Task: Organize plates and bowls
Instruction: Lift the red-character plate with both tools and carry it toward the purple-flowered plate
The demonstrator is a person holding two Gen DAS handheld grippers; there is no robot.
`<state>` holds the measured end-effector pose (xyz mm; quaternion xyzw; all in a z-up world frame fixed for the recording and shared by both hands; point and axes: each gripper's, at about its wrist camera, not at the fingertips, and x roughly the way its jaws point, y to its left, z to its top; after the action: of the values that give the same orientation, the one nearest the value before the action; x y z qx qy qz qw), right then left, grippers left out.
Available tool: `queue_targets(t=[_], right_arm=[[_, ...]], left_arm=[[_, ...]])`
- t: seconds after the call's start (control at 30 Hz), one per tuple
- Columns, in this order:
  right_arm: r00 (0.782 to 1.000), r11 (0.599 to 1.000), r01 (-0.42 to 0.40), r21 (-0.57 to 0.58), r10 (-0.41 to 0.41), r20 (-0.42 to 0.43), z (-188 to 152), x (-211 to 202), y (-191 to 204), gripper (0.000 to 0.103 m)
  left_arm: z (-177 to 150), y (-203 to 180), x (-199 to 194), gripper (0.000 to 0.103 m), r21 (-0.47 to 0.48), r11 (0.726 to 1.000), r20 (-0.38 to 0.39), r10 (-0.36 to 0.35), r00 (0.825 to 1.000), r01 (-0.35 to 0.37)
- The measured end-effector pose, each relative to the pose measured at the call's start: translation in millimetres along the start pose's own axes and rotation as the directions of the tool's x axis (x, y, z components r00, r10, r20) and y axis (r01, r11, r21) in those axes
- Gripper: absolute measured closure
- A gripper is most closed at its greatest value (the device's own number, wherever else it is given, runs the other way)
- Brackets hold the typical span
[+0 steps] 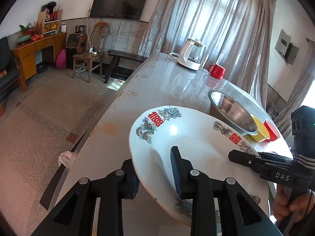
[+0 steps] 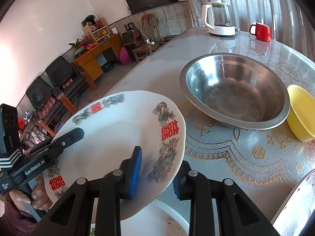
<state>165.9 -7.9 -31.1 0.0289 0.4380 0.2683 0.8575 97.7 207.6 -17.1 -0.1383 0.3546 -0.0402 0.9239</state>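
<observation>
A white plate (image 1: pixel 177 133) (image 2: pixel 118 127) with red characters and dragon prints hangs tilted above the table, held from both sides. My left gripper (image 1: pixel 156 177) is shut on its near rim, one blue pad above and one beneath. My right gripper (image 2: pixel 157 177) is shut on the opposite rim in the same way. Each gripper shows in the other's view, the right gripper (image 1: pixel 233 154) at the plate's right edge and the left gripper (image 2: pixel 76 132) at its left edge. Beyond stand a steel bowl (image 1: pixel 232 112) (image 2: pixel 236 92), a yellow bowl (image 1: pixel 259 131) (image 2: pixel 301 114) and a red bowl (image 1: pixel 272 129).
Another white plate (image 2: pixel 157 220) lies under the held one, and a patterned plate's rim (image 2: pixel 295 206) shows at the lower right. A white kettle (image 2: pixel 218 17) and a red mug (image 2: pixel 261 31) stand at the table's far end. The table edge (image 1: pixel 110 110) drops to the floor on the left.
</observation>
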Motion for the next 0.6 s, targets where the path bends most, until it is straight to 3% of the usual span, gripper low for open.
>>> queue_targets(t=[0.27,0.6], right_arm=[[1.000,1.000,-0.016,0.017,0.016,0.025,-9,-20,-3,0.076],[0.995,0.998,-0.036,0.052,0.031,0.093,-27,-57,-16,0.076]], left_arm=[[-8,-12,-18,0.075,-0.001,1.000,0.015,-0.023,1.000,0.023],[-13,-53,-44,0.075,0.075,0.994,0.037,-0.088,0.995,0.085]])
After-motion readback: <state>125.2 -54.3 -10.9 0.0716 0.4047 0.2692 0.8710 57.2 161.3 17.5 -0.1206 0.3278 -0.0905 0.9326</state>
